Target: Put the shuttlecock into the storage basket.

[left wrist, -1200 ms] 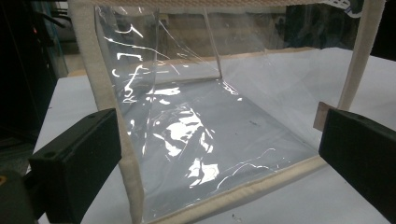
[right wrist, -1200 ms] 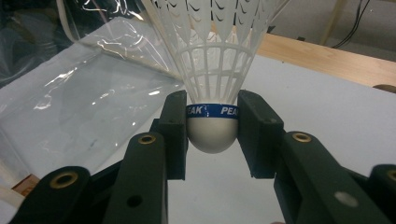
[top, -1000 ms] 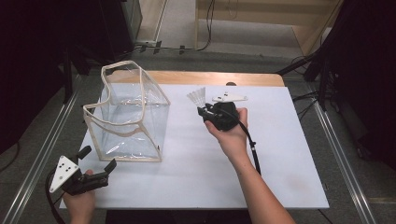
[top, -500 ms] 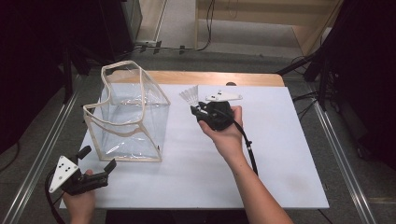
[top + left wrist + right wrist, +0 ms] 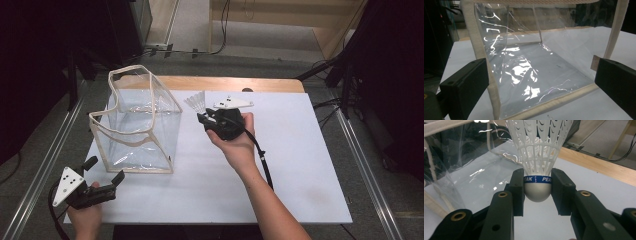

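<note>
While the shuttlecock (image 5: 537,157) is pinched by its silver cork between the closed jaws of the right claw (image 5: 206,119), just right of the clear bag (image 5: 137,125) standing on the bench (image 5: 300,165), it is best lifted above the cream rim and carried over the open top before release, so that the skirt is not caught on the edge. The left claw (image 5: 104,176) is held wide open and empty, near the bag's front corner, and could be used to steady a wall. Compared with half a second ago, the right claw has been moved slightly nearer the bag; the left is unchanged.
</note>
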